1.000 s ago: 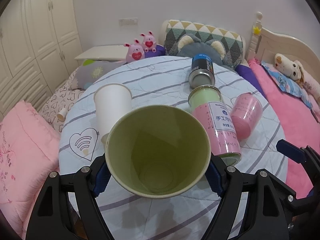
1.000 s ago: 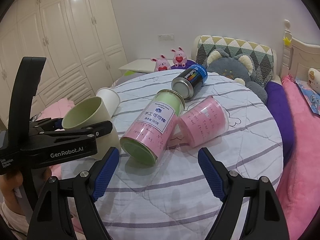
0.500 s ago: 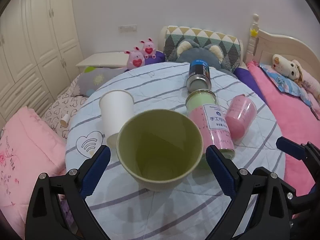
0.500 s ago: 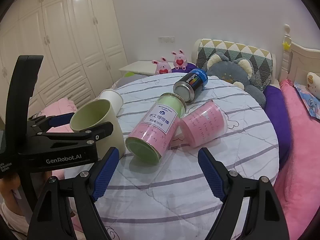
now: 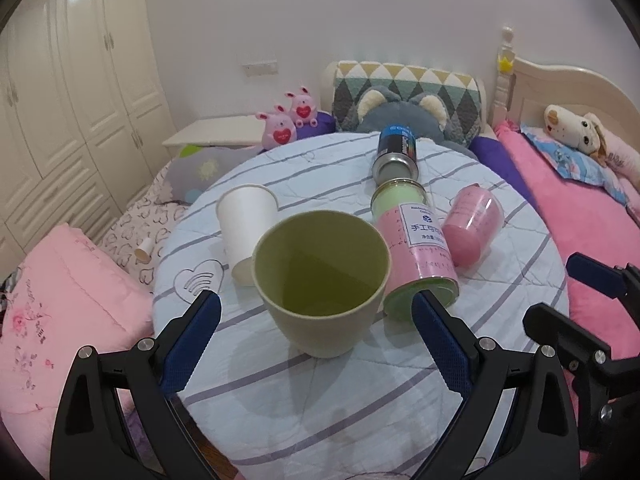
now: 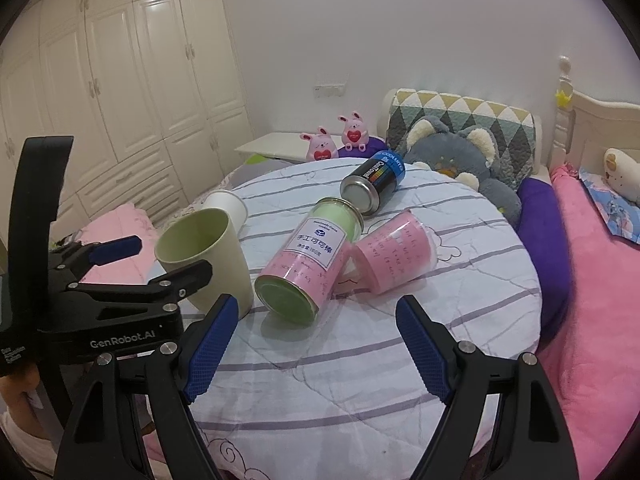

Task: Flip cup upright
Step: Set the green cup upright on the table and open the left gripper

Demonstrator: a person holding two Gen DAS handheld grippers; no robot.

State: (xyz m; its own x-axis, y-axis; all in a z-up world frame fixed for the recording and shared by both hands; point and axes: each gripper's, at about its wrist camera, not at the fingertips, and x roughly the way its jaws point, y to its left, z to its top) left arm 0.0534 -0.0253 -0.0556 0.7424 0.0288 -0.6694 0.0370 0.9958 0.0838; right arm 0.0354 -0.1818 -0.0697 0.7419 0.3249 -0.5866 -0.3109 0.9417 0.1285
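Note:
A light green cup (image 5: pixel 322 280) stands upright, mouth up, on the round striped table (image 5: pixel 320 408); it also shows in the right wrist view (image 6: pixel 204 256). My left gripper (image 5: pixel 316 336) is open, its blue pads on either side of the cup and a little short of it, not touching. My right gripper (image 6: pixel 316 344) is open and empty over the table's near part, facing a pink-labelled can (image 6: pixel 308 256) that lies on its side.
A white paper cup (image 5: pixel 246 228) stands behind the green cup. A pink cup (image 5: pixel 472 226) and a dark spray can (image 5: pixel 397 152) lie on their sides. Plush toys, pillows and a pink bed surround the table.
My left gripper let go of the green cup and opened wide, then pulled back. The cup went from tilted toward the camera to standing upright on the table. The right gripper barely moved.

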